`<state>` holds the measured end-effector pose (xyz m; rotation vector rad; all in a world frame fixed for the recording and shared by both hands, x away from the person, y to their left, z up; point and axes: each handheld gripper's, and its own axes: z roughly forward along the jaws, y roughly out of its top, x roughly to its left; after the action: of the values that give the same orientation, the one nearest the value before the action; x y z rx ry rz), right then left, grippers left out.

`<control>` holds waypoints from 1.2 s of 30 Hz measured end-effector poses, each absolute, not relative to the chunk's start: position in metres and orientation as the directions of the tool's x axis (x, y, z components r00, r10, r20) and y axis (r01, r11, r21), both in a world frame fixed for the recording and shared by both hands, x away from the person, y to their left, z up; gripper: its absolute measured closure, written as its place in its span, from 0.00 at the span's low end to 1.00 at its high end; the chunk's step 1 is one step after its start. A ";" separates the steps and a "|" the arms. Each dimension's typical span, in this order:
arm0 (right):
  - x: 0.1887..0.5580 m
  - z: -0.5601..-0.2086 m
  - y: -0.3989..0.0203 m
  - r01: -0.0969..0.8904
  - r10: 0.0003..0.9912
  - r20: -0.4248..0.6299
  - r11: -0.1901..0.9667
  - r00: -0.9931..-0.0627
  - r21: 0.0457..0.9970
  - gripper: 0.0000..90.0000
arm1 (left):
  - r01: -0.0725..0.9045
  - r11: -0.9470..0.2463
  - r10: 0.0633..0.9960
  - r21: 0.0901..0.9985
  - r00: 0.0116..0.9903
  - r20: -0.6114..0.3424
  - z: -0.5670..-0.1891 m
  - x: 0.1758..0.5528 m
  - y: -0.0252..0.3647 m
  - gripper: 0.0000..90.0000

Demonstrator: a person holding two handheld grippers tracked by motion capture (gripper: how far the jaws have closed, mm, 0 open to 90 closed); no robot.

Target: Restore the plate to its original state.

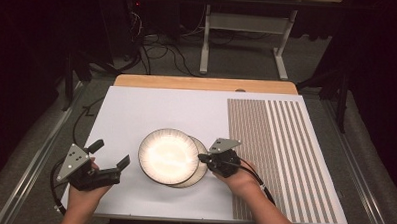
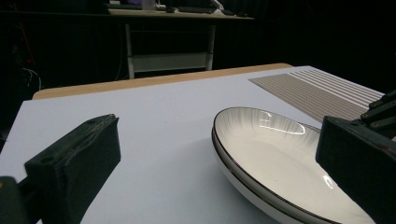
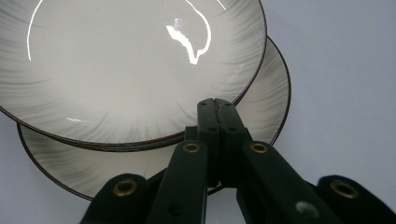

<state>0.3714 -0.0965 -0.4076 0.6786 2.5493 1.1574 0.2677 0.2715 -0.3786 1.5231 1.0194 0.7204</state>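
Two pale plates with dark rims and grey streaks lie stacked on the white board. The upper plate (image 1: 167, 156) (image 2: 275, 144) (image 3: 130, 70) sits shifted to the left of the lower plate (image 1: 201, 173) (image 2: 243, 186) (image 3: 266, 102). My right gripper (image 1: 203, 156) (image 3: 215, 103) is shut, and its tips lie over the lower plate's bared rim, right at the upper plate's edge. Whether the tips touch a plate I cannot tell. My left gripper (image 1: 110, 155) (image 2: 215, 126) stands open to the left of the stack, facing it, with a gap of bare board between them.
The white board (image 1: 151, 105) covers a wooden table (image 1: 202, 83). A brown-and-white striped mat (image 1: 280, 155) (image 2: 317, 88) covers the board's right part. Behind the table are the legs of a desk (image 1: 205, 47) and cables on the floor.
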 end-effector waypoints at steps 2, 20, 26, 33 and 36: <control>0.371 -0.408 -0.097 0.305 0.515 -0.044 0.572 -0.856 0.762 1.00 | 0.218 -0.015 0.893 0.976 0.442 -0.085 -0.379 0.268 0.272 0.00; 0.370 -0.404 -0.102 0.305 0.521 -0.054 0.577 -0.852 0.758 1.00 | 0.219 -0.014 0.894 0.976 0.439 -0.086 -0.378 0.268 0.272 0.00; 0.370 -0.404 -0.103 0.307 0.522 -0.055 0.580 -0.851 0.754 1.00 | 0.220 -0.013 0.894 0.975 0.440 -0.087 -0.379 0.268 0.272 0.00; 0.370 -0.402 -0.104 0.306 0.523 -0.059 0.583 -0.850 0.753 1.00 | 0.223 -0.010 0.894 0.975 0.439 -0.091 -0.379 0.268 0.272 0.00; 0.369 -0.401 -0.105 0.303 0.522 -0.062 0.585 -0.851 0.752 1.00 | 0.224 -0.007 0.894 0.975 0.439 -0.095 -0.379 0.269 0.273 0.00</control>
<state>0.3692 -0.1054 -0.4013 0.6781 2.5402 1.1287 0.2686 0.2726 -0.3794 1.5167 1.0281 0.7138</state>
